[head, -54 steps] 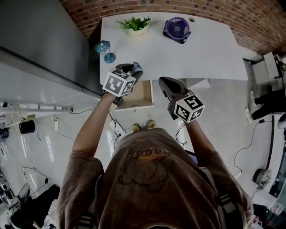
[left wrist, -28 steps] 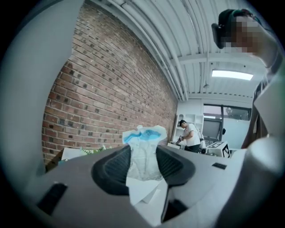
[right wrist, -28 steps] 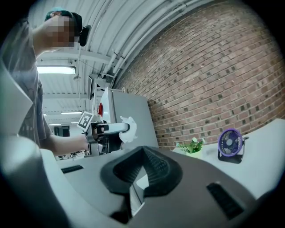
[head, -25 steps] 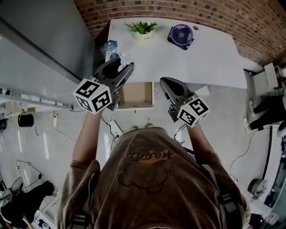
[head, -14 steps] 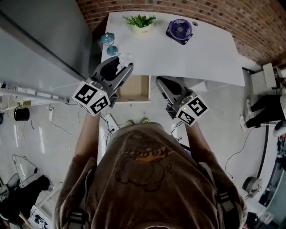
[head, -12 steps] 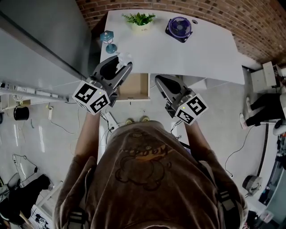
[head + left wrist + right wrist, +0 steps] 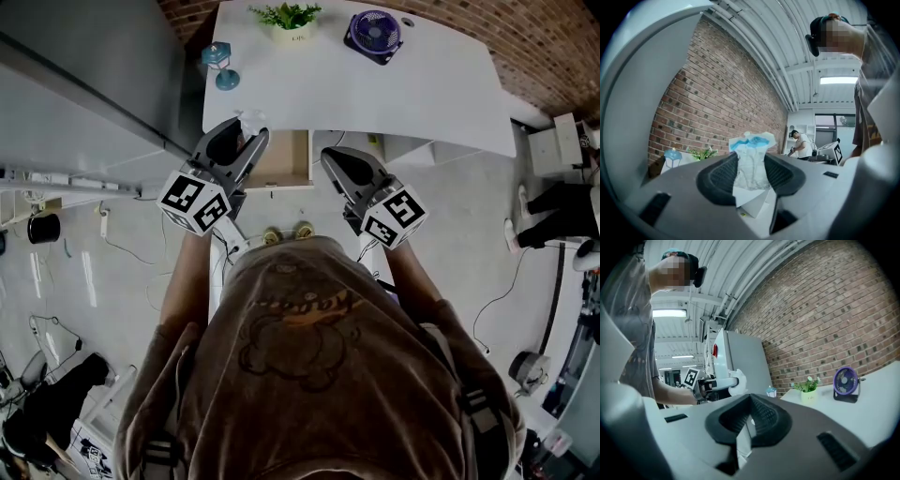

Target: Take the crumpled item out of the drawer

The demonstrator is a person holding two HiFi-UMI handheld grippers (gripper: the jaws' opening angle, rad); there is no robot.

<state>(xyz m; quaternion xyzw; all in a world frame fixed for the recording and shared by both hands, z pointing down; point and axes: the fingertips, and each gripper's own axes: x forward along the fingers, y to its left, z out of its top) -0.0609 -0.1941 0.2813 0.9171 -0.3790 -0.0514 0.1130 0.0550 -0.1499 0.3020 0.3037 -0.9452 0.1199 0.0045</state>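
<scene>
The crumpled white-and-blue item (image 7: 752, 143) is pinched between the pads of my left gripper (image 7: 751, 161), its top sticking out above them. From the head view, the left gripper (image 7: 246, 133) holds the item (image 7: 251, 119) in the air, just left of the open wooden drawer (image 7: 284, 161) and at the white table's (image 7: 422, 94) front edge. My right gripper (image 7: 330, 157) hangs just right of the drawer with its jaws together and nothing in them. In the right gripper view its jaws (image 7: 749, 401) meet at the tips, and the left gripper's item (image 7: 736, 380) shows beyond.
On the table's far side stand a potted plant (image 7: 286, 17), a purple fan (image 7: 372, 30) and a small blue lantern-like object (image 7: 217, 64). A grey cabinet (image 7: 84, 66) rises at the left. Cables and gear lie on the floor around the person.
The left gripper has left the drawer with the crumpled item, swung left, then sunk lower. The right gripper has also come down a little and stays shut.
</scene>
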